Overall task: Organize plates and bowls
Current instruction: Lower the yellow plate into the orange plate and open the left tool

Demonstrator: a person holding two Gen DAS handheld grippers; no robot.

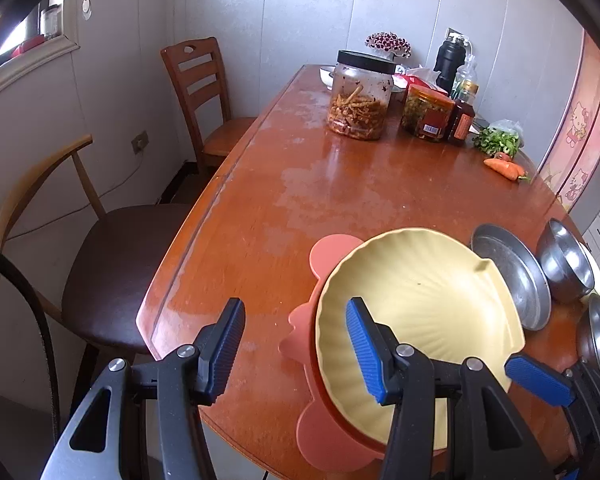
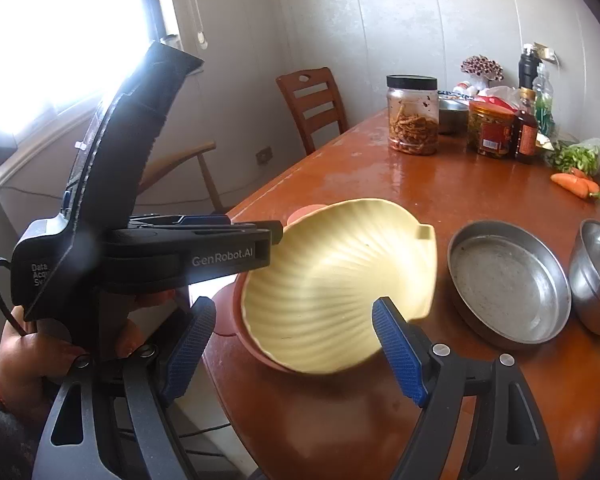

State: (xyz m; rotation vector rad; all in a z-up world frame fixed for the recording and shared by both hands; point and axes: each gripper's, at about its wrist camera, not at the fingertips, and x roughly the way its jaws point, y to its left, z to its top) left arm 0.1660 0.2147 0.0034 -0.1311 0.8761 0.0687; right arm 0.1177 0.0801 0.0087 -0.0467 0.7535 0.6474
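Observation:
A yellow shell-shaped plate point(image 1: 420, 292) point(image 2: 332, 280) rests in a pink plate with rounded ears point(image 1: 332, 252) point(image 2: 256, 344) at the table's near edge. My left gripper point(image 1: 296, 350) is open and straddles their left rim: one finger hangs over the yellow plate, the other over bare table. In the right wrist view it point(image 2: 276, 232) reaches in from the left, and its tips stop at the yellow rim. My right gripper point(image 2: 294, 354) is open and wide, with the yellow plate's near rim between its fingers. A steel dish point(image 1: 512, 276) point(image 2: 508, 284) and a steel bowl point(image 1: 564, 260) point(image 2: 596, 276) stand to the right.
A second steel bowl point(image 1: 598, 340) sits at the near right edge. Jars point(image 1: 360, 100), bottles point(image 1: 462, 116), greens and a carrot point(image 1: 504, 168) crowd the table's far end. Two chairs point(image 1: 112, 264) stand along the left side. A hand point(image 2: 20, 348) holds the left gripper.

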